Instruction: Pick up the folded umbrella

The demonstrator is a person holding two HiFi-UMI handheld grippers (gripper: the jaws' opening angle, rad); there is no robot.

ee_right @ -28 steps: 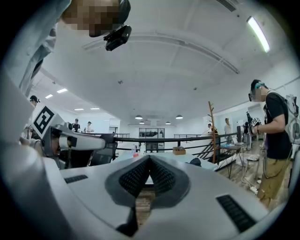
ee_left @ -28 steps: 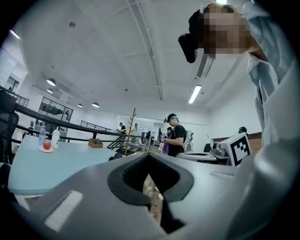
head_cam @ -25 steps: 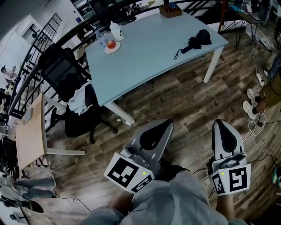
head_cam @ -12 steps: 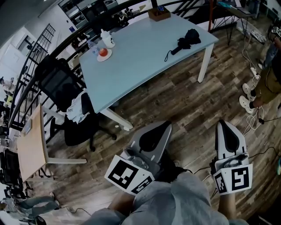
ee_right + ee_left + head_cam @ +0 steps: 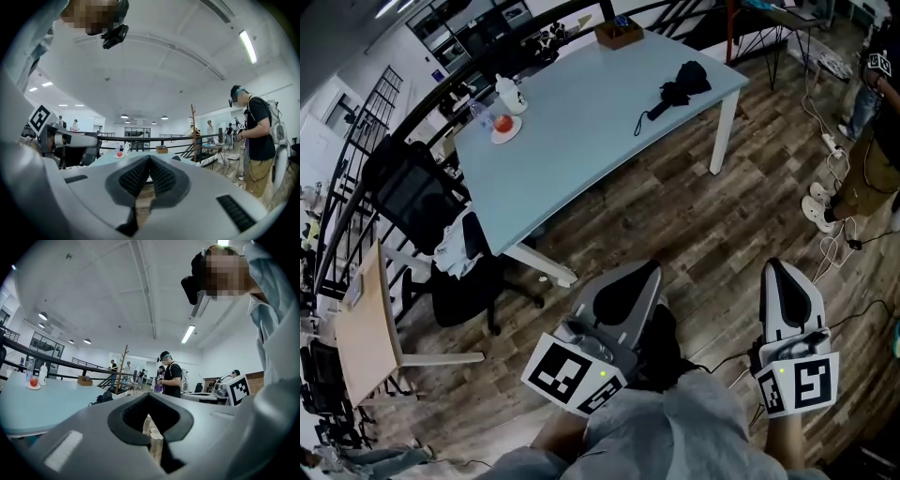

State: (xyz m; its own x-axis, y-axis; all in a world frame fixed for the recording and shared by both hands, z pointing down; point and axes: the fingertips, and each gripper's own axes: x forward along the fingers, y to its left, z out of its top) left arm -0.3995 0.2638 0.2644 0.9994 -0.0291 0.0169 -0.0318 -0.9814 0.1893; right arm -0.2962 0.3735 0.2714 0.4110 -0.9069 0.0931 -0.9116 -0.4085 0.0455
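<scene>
Folded umbrella (image 5: 680, 81) on table (image 5: 572, 122), details indistinct; left gripper (image 5: 645, 270) and right gripper (image 5: 776, 267) jaws pressed together, empty.

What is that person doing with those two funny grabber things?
A person is holding a grabber in each hand: the left gripper and the right gripper. Both are shut with nothing in them, held low over the wooden floor. The black folded umbrella they are meant to pick up lies on the blue table some way ahead, near its far right corner. Nobody has reached it yet.
</scene>
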